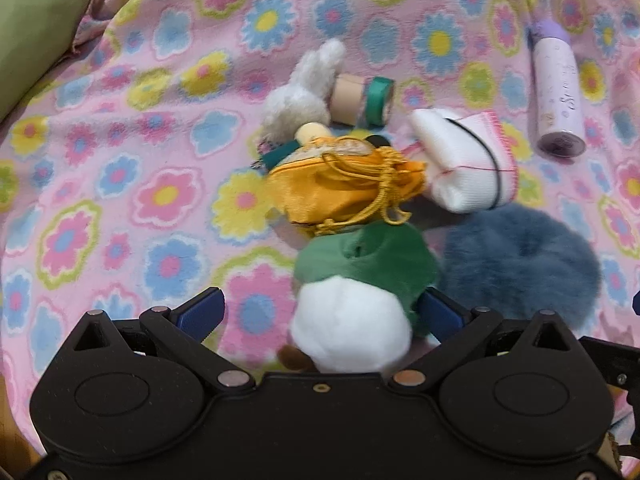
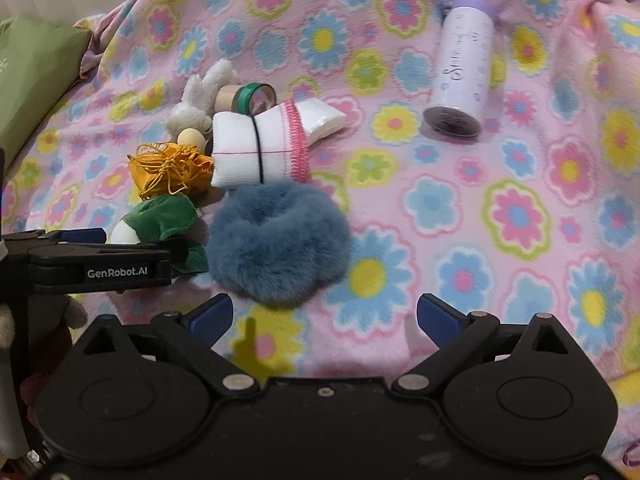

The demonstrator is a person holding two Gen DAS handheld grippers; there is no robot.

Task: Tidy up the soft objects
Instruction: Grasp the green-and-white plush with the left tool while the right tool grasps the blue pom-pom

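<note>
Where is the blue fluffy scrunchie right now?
In the right wrist view the blue fluffy scrunchie lies left of centre on the floral blanket, below the white sock roll, beside the green plush.

Soft even indoor light, faint shadows, slight motion blur, fisheye bending and dark corners

Floral pink blanket (image 2: 460,208), green cushion (image 2: 32,76)
</note>
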